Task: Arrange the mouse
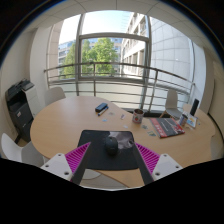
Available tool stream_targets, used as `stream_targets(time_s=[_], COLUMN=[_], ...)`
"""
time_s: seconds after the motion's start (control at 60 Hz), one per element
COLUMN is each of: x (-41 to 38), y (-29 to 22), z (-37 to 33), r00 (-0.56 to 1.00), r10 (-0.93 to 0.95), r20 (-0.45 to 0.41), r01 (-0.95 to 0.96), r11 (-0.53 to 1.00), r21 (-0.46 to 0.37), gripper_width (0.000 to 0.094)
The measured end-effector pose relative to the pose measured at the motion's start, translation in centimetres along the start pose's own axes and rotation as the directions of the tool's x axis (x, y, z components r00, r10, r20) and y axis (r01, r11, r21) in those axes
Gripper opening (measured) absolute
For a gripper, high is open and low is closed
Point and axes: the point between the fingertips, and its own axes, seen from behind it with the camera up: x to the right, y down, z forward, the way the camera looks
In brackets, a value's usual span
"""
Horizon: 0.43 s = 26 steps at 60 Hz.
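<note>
A dark mouse (111, 144) rests on a black mouse pad (97, 152) at the near edge of a round wooden table (70, 122). My gripper (113, 158) is open, with its magenta pads (78, 158) spread wide to either side of the mouse pad. The mouse lies between the fingertips at their far end, with a wide gap on each side. Nothing is held.
On the table beyond are a small dark object (101, 107), a cup (137, 118) and a stack of books or magazines (168, 127). White chairs (56, 94) stand around the table. A black printer (18, 100) stands at the left, with large windows behind.
</note>
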Motion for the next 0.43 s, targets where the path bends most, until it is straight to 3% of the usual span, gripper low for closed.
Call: stream_targets(time_s=[0.217,0.433], x=[-0.4,0.3], y=[2.6,4.1], z=[-9.2,-12.7], r00=[1.000,0.999], r10=[-0.011,-0.032], r20=[-0.010,-0.031], r01=[0.012,0.032], r11=[1.000,0.999], r21=[0.014,0.022], gripper_width=[0.0844,0.0844])
